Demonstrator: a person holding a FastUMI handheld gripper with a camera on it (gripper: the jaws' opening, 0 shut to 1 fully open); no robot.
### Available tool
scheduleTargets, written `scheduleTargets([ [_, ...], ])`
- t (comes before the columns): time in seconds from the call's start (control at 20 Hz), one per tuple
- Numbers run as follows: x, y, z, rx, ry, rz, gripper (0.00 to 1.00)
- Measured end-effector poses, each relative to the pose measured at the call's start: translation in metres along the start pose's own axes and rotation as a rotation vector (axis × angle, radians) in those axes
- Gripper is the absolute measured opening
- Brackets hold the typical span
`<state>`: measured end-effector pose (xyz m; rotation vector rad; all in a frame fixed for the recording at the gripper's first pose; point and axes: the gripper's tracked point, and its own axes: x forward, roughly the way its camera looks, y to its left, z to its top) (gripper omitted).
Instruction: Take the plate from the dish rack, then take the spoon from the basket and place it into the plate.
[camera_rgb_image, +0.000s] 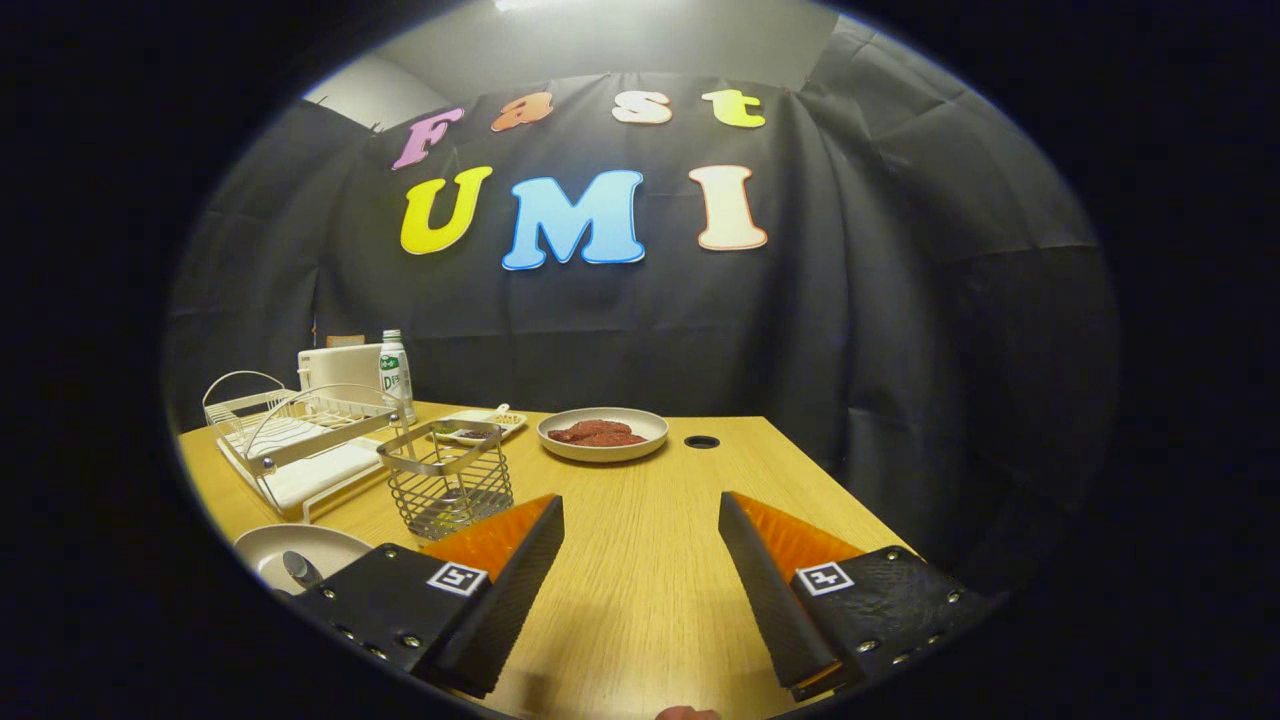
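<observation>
Spoon (298, 570) lies in the plate (300, 552) just left of the fingers, near the basket (447, 478) & dish rack (300, 440). Gripper (640, 560) spread wide, holding nothing, over bare table (640, 600). Spoon's prob. light, stiff, slippery — pinch mid-handle if regrasping.

Gripper (640, 520) fingers spread wide, nothing between them; bare table (650, 580) runs ahead to the bowl of food (602, 434). Left of the fingers, wire basket (446, 490), dish rack (300, 440) and plate (300, 553) crowd the way.

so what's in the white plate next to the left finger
A spoon lies in the plate; its handle end is hidden behind the open fingers, which hold nothing.
</observation>
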<state>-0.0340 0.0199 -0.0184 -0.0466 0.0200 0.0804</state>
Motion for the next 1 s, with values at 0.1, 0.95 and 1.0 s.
scheduleTargets([
  [0.1, -0.016, -0.009, -0.005, 0.044, 0.023, -0.036, 0.96],
  [0.95, -0.059, -0.003, 0.002, 0.007, -0.046, -0.022, 0.97],
  [1.0, -0.060, -0.003, 0.001, 0.009, -0.043, -0.022, 0.97],
])
